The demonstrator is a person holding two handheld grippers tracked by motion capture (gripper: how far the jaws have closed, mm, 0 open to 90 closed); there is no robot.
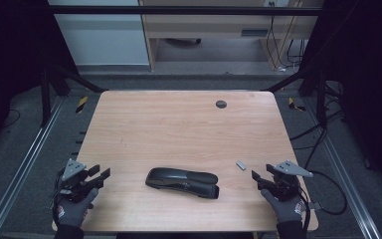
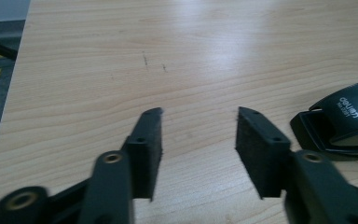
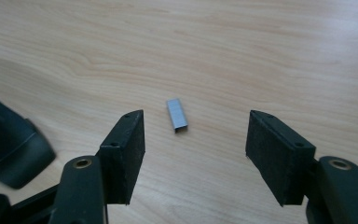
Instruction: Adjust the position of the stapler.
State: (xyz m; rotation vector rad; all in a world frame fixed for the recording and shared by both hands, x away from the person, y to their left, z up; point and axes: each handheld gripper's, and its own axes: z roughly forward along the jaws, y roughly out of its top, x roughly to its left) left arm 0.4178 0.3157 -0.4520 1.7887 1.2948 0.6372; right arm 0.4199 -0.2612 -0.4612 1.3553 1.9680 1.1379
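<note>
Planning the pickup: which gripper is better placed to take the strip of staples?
Right. The right gripper is open with the staple strip lying just ahead between its jaws. The left gripper sits beyond the stapler, at the table's far side.

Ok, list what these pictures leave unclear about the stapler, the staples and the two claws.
- Stapler: cut off by the right edge in the left gripper view and by the left edge in the right gripper view; loaded or not cannot be told.
- Strip of staples: a tiny grey fleck in the high view; count unreadable.
- Left claw and right claw: both open, bases cut off by the bottom edge.
</note>
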